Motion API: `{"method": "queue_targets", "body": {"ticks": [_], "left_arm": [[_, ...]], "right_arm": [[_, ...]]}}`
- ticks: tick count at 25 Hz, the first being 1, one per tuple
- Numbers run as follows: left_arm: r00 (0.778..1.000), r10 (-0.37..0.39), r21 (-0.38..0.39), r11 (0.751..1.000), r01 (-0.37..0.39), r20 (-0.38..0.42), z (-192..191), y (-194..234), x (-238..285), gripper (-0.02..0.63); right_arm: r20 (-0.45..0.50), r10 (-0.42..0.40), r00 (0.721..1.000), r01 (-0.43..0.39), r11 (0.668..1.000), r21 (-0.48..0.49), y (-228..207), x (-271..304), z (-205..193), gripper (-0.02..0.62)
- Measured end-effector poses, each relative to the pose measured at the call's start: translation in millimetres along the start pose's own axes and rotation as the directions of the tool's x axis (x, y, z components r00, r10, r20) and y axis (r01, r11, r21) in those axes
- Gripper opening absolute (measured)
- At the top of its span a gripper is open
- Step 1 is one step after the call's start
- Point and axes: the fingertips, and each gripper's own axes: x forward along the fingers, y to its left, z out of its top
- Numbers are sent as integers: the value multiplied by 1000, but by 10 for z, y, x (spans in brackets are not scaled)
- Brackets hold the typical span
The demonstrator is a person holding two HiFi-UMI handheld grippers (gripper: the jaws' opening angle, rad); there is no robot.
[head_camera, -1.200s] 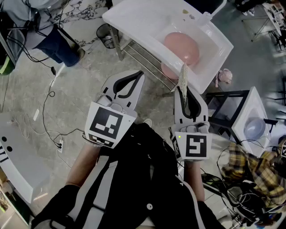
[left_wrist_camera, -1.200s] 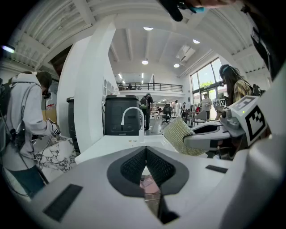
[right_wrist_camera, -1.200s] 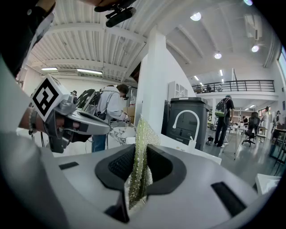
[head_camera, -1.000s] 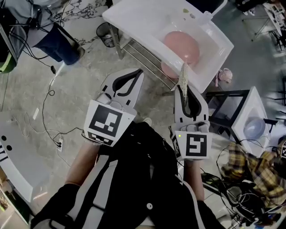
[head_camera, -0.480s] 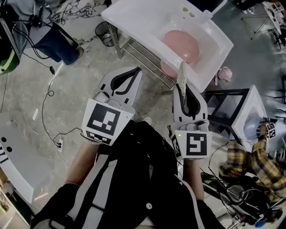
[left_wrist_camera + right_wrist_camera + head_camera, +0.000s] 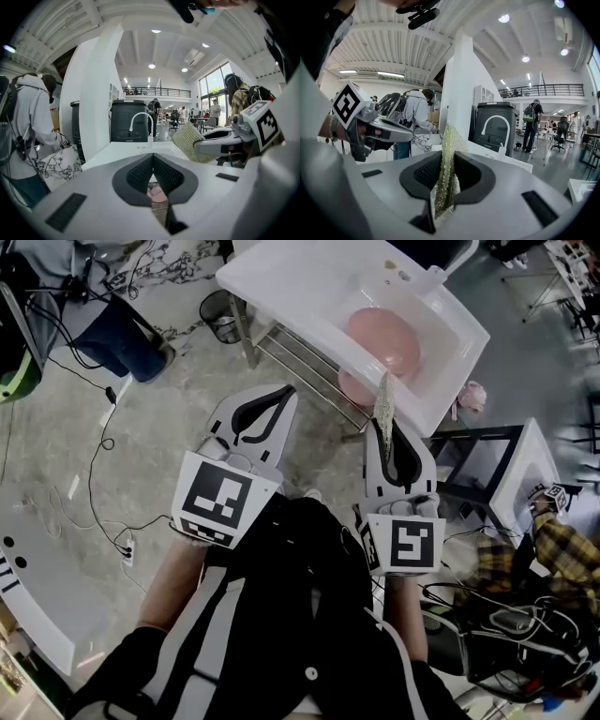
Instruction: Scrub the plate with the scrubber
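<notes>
white sink (image 6: 281, 285) holds the pink plate (image 6: 382, 338) in its basin, toward the right end. the plate lies straight ahead of the right tongs (image 6: 383, 421), just beyond the near rim. the left tongs (image 6: 294, 392), closed on nothing, sit further off. the right tongs clamp the green scrubber (image 6: 382, 399) on edge, pointing at the plate.
</notes>
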Motion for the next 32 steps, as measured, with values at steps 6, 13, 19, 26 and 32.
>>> {"method": "queue_targets", "body": {"ticks": [6,13,19,26,32], "left_arm": [[1000,-16,-1,1000,16,4,-47,124,-129,0],[1000,-26,-11,1000,26,15,-138,188,-208,0],[1000,-12,-21,1000,12,25,-104,257,-180,0],[1000,-9,-20,1000,9,27,-101,304,-23,1],[1000,-8,-19,1000,8,26,-10,438,321,0]], "right_arm": [[-4,-45,999,45,999,3,103,28,17,77],[-13,-70,997,70,997,-21,186,49,-15,77],[-31,-93,995,93,996,-17,109,39,-76,77],[-39,-105,994,104,994,-17,-69,168,-129,77],[-26,-100,995,100,995,-17,-314,493,-97,77]]}}
